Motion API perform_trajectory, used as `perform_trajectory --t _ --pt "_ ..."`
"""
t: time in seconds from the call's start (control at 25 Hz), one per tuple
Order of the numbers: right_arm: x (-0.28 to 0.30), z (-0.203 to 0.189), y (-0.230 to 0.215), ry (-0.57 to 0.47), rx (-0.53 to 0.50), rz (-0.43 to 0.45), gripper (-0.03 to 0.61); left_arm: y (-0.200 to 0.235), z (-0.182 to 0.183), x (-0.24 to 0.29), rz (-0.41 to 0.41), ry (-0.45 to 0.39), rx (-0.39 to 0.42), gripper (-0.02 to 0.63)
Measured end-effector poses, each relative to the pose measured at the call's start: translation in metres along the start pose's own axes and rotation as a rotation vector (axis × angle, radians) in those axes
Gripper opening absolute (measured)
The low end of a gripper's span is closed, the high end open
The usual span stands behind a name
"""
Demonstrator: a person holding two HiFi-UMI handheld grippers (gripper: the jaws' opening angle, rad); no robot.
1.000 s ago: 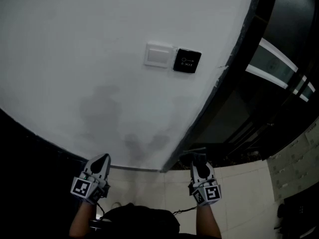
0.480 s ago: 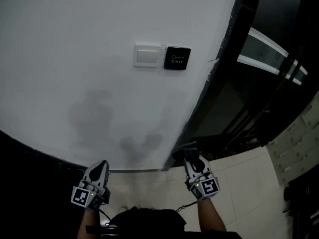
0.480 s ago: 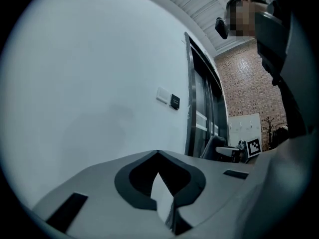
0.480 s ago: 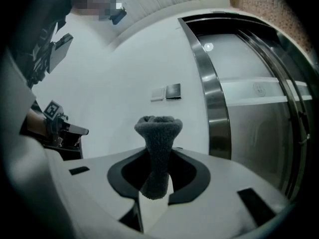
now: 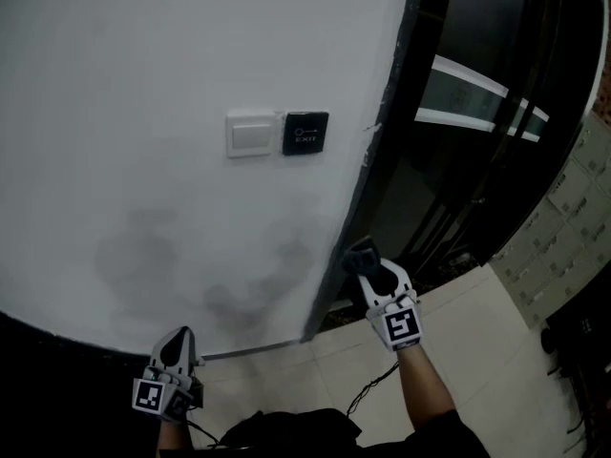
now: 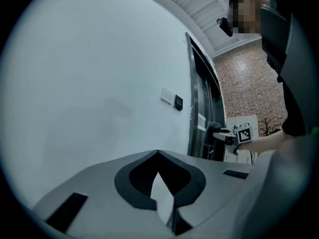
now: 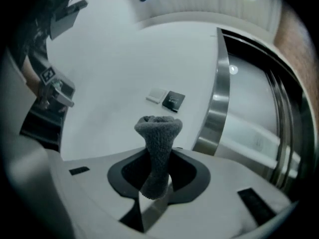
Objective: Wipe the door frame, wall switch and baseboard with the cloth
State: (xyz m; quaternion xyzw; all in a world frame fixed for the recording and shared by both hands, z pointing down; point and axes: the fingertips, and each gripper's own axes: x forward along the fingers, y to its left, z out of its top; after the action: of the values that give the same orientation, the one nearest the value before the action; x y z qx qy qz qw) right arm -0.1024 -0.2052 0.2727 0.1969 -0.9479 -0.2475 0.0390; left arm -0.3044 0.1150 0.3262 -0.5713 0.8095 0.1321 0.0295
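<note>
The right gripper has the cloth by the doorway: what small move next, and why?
Probably ease the grey cloth onto the door frame: the right gripper, shut on it, sits beside the frame's lower part, apparently short of contact, and the wall switch is farther off.

Cloth [image 7: 158, 146]: grey, nubbly knit, bunched into a thick roll. It's clamped between the jaws of the right gripper [image 7: 157, 182], standing upright, with its rounded end poking out past the tips. It's close to the door frame but not clearly touching it.

Door frame [image 5: 380, 136]: dark in head view, brushed silver strip in right gripper view. It runs straight along the white wall's right edge.

Wall switch [image 5: 250, 133]: white square plate, flush on the wall, left of the frame, well above the cloth.

Baseboard [image 5: 253, 350]: thin dim strip at the wall's foot, detail unreadable.
</note>
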Motion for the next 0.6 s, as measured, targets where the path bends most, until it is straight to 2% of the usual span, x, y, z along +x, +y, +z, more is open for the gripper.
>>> perform_trajectory --t 0.24,0.36,0.48,0.6 --pt "0.016 0.091 -0.127 0.052 -0.506 -0.346 0.091 -0.009 -0.004 0.011 -0.077 0.032 0.016 -0.009" --pt "0.03 0.128 -0.162 0.095 -0.751 -0.446 0.092 -0.012 -0.003 0.019 -0.08 0.021 0.023 -0.009" --pt "0.054 0.149 -0.19 0.102 -0.891 -0.483 0.092 -0.017 -0.002 0.029 -0.035 -0.018 0.034 -0.009" --pt "0.069 0.167 -0.213 0.079 -0.917 -0.507 0.092 -0.03 -0.004 0.036 0.011 -0.046 -0.005 -0.009"
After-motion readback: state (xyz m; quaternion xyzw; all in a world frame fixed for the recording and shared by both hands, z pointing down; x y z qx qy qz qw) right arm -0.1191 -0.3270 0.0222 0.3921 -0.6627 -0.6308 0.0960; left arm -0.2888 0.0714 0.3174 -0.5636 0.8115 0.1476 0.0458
